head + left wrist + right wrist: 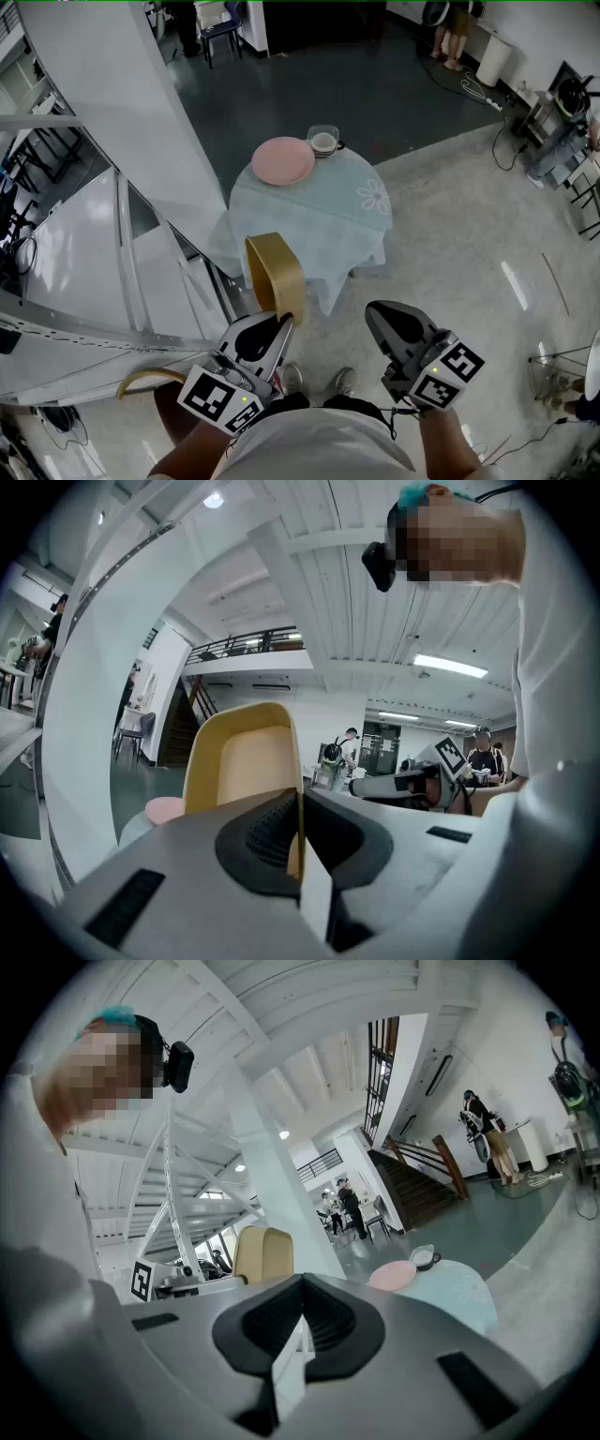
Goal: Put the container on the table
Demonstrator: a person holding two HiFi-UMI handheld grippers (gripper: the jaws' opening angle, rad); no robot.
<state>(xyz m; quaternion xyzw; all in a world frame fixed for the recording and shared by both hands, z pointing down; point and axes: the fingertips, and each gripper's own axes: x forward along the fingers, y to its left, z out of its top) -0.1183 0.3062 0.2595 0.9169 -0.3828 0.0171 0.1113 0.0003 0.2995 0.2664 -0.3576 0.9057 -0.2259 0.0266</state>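
Right under the camera is the person's white shirt (323,450), and just ahead of it two marker cubes and two grey grippers held out side by side over the pale floor (469,253). The left gripper (284,323) has the goods: its jaws are pinched tight on the thin wall of the yellow container (277,272). In the left gripper view the ribbed pads meet on that wall at the left gripper (298,827), with the container (239,761) rising above them, open side towards the lens. So the container is up in the air, tipped on its side, not on any surface. It hangs in front of the person, near the closest edge of the table, which it hasn't reached.

The right gripper (375,314) rides beside it, well apart, and carries nothing. In its own view the right gripper (300,1321) has its jaws pressed together with no object between them. That view also catches the container (262,1253) off to the left.

Further out stands the small round table (328,206) under a light blue cloth with a white flower print. A pink plate (282,160) sits at its far side, and a clear cup (324,142) stands just beside it. Two shoes (291,378) peek out below the grippers. A big white slanted beam (103,94) fills the left, with dark floor (375,84) beyond the table.
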